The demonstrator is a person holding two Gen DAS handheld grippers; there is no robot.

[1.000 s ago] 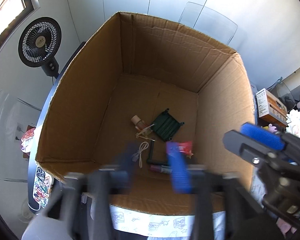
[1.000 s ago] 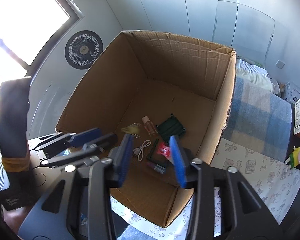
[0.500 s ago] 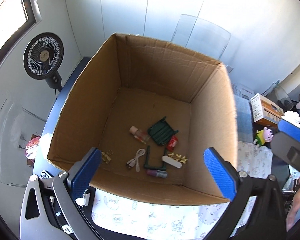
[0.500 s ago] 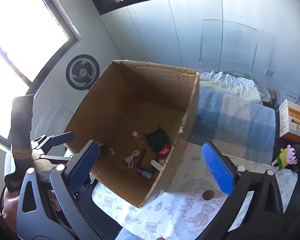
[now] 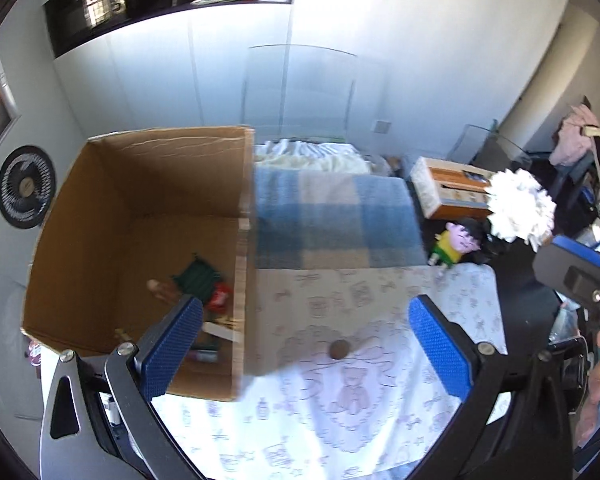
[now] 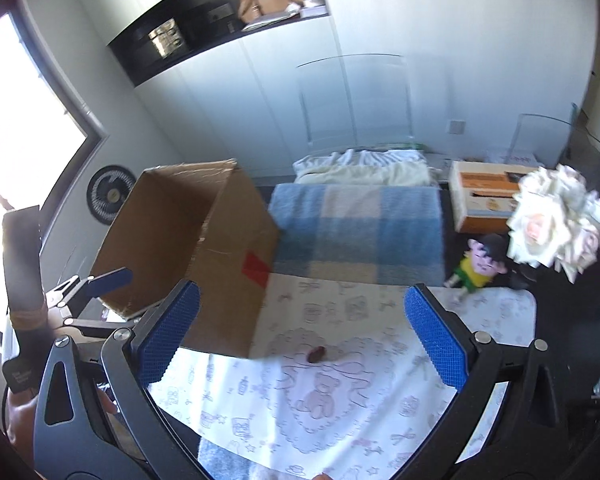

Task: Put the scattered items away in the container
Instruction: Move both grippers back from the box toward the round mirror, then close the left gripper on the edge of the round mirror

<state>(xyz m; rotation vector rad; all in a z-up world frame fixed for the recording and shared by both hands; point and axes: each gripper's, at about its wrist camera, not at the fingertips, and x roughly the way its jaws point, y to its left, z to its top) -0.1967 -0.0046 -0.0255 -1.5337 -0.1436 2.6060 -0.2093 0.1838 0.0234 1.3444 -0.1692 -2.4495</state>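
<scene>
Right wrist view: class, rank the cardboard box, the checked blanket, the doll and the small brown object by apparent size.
1. cardboard box, nearer the camera
2. checked blanket
3. doll
4. small brown object

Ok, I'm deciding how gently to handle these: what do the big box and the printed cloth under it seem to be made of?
The box looks like plain brown corrugated cardboard, matte, with creased walls and a raw cut rim; a red patch on its outer wall may be tape. The printed cloth looks like soft, thin white fabric with pale bear drawings, matte and lying slightly rumpled; possibly cotton, but the weave is too blurred to tell.
</scene>
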